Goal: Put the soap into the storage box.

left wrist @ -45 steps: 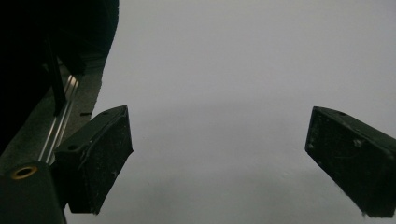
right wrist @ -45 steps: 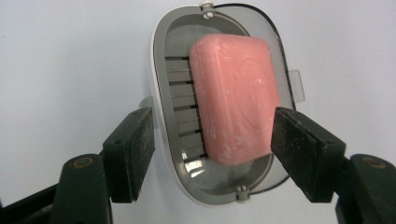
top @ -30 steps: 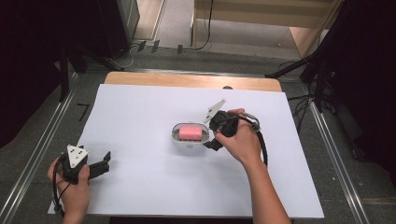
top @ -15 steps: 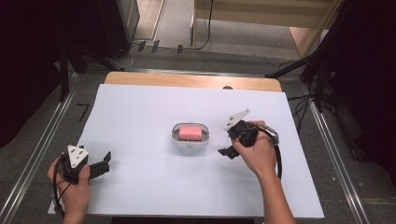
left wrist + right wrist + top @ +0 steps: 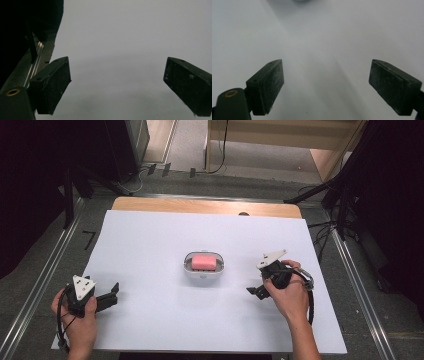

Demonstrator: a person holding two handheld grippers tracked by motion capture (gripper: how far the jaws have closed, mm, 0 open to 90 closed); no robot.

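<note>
Pink soap bar (image 5: 203, 262) in a white oval dish (image 5: 203, 275); table (image 5: 150, 245) centre

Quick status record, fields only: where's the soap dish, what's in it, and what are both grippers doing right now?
surface: white sheet over the table
dish: white soap dish, centre of sheet
contents: pink soap lying in the dish
left gripper: near left corner, jaws apart, holding nothing
right gripper: right of the dish, apart from it, jaws apart, holding nothing

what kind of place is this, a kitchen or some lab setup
Likely a lab recording rig, not a kitchen: a table under white sheeting, metal floor rails, loose cables, and one pink soap in a dish.
</note>
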